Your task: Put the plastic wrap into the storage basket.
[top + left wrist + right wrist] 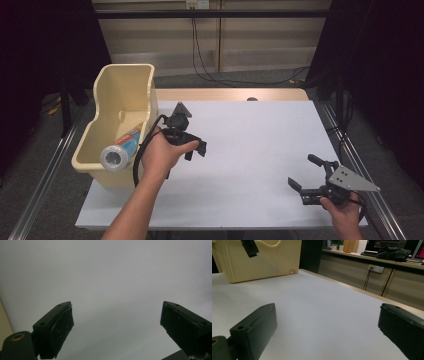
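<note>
A cream plastic bin (pixel 126 84) stands at the table's left edge. Inside it lies a tube (pixel 120 150) with a round white end and a red and blue label. My left gripper (pixel 196 150) hovers just to the right of the bin over the white table top (pixel 250 145). Its jaws stand open with nothing between them, and bare white surface lies under the left gripper (pixel 117 322). My right gripper (pixel 304 171) rests low near the front right corner, pointing left, open and holding nothing. The right gripper (pixel 327 327) faces the bin (pixel 262 262) across the table.
A wooden strip (pixel 230 94) borders the table's far edge. Metal rails (pixel 47 170) run along both sides. Cables (pixel 205 70) hang down the back wall onto the floor. In the right gripper view a counter (pixel 372 260) with wall sockets stands behind the table.
</note>
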